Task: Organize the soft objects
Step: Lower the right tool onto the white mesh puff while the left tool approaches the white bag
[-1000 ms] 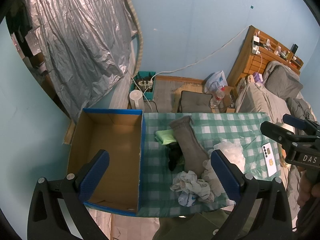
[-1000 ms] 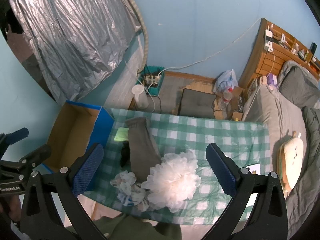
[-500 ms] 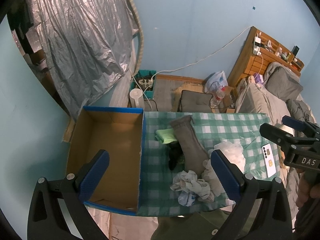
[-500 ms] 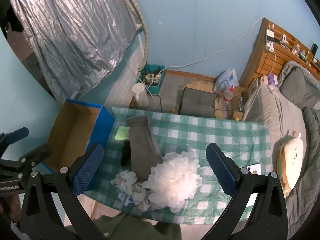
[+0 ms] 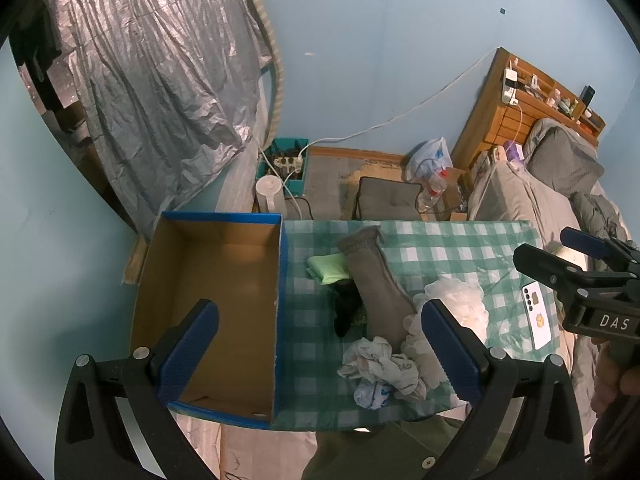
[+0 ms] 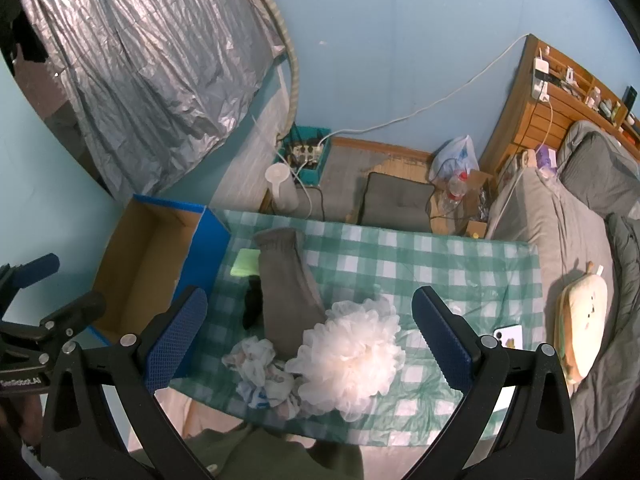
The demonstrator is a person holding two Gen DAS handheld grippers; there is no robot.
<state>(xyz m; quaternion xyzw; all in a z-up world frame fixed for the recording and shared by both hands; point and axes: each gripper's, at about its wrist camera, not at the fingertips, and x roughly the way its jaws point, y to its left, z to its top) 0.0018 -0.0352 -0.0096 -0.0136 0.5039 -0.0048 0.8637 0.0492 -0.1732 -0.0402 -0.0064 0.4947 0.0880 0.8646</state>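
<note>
Hovering high above the table, your left gripper (image 5: 320,344) and right gripper (image 6: 308,338) have barely shifted since a second ago: both jaws wide apart, holding nothing. The bath pouf (image 6: 352,356), grey sock (image 6: 286,284) and crumpled cloth (image 6: 260,372) lie lower centre; the cardboard box (image 5: 208,280) left of them holds nothing, so sorting hasn't started.

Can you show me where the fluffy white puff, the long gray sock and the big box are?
Puff (image 6: 352,354): right wrist view, middle of its fluff.
Sock (image 6: 286,292): right wrist view, middle of its leg.
Box (image 5: 224,292): left wrist view, bare cardboard floor.

Dim, bluish indoor light; soft shadows; sharp focus; strong fisheye edge distortion.
</note>
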